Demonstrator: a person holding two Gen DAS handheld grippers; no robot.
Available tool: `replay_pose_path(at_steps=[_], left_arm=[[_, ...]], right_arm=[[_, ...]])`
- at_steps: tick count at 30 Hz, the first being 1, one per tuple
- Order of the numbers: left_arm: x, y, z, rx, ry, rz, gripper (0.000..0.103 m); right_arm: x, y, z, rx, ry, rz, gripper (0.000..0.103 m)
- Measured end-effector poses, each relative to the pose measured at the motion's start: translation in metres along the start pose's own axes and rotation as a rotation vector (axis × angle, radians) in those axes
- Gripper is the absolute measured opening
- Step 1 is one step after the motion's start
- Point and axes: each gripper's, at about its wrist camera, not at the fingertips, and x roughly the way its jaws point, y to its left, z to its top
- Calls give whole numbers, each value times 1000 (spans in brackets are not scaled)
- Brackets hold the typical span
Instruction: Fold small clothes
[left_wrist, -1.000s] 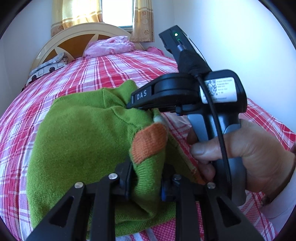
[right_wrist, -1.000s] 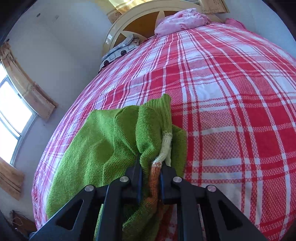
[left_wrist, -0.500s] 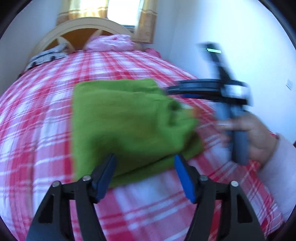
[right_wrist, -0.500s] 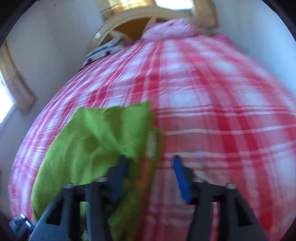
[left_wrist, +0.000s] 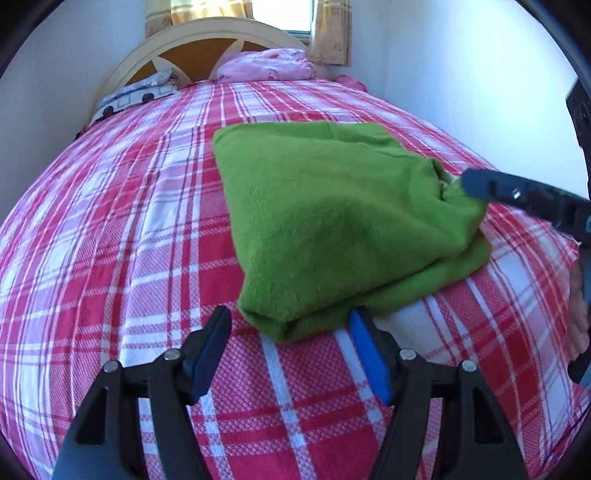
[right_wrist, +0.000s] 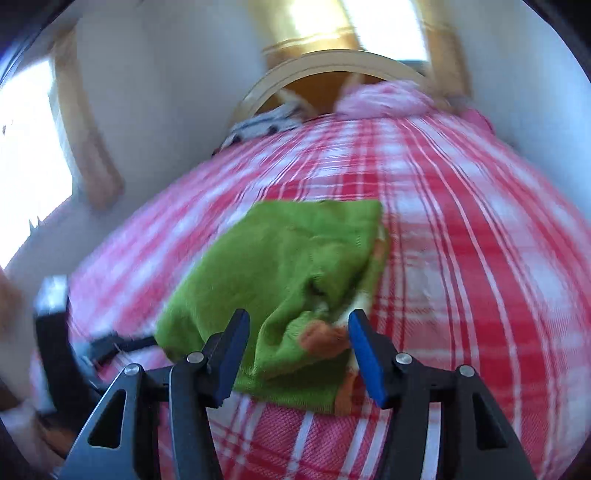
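Note:
A small green knit sweater (left_wrist: 332, 221) lies folded on the red and white plaid bed (left_wrist: 110, 240). It also shows in the right wrist view (right_wrist: 295, 266), with an orange cuff (right_wrist: 323, 338) at its near edge. My left gripper (left_wrist: 291, 350) is open and empty just in front of the sweater's near corner. My right gripper (right_wrist: 297, 349) is open and empty over the near edge by the cuff. One of its fingers (left_wrist: 517, 194) shows at the sweater's right side in the left wrist view.
A pink bundle (left_wrist: 266, 66) and a patterned pillow (left_wrist: 136, 94) lie at the wooden headboard (left_wrist: 207, 40). White walls flank the bed. A curtained window (right_wrist: 33, 155) is on the left wall. Plaid bedspread surrounds the sweater on all sides.
Both grippers have let go of the sweater's sleeve, opened and drawn back. The sweater now lies folded flat on the bed.

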Motion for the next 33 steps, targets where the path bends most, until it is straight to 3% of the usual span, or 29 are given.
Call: replay_pose_path(at_steps=[5,6,8,11,15,19,21,22,24,27,29,33], left_arm=[[6,17,12,-87,2,74,79],[9,26,13,-124,9,64,79],[11,38,12,-158,13,53,79],[11,43,9,-185,16,39,77],[9,40,11,-188,19,11,61],[6,40,12,-176,29,-29,47],[3,39,10,-169,27,-37,46],[1,39,9,-165,25,-34,46],[-1,38,7,-149,34,-37,46],[-10,37,6,-116,34,-27,48],[-17,37,5,-100,34,-29,48],[-38,51,14,-119,1,-98,48]], right_arm=[[38,-17,-6,6,131,11,55],[38,-15,-10,-21,135,-1,50],[34,-7,-19,-94,154,-55,17],[20,-17,-31,-18,148,-3,11],[6,-25,-51,142,143,140,10],[1,-23,-73,164,158,141,9],[-1,-33,-83,211,178,122,8],[-3,-37,-87,221,176,106,0],[-10,-44,-86,262,151,128,0],[-31,-40,-75,225,63,68,1],[-46,-43,-63,275,-6,79,1],[-43,-49,-41,342,-17,136,2]])
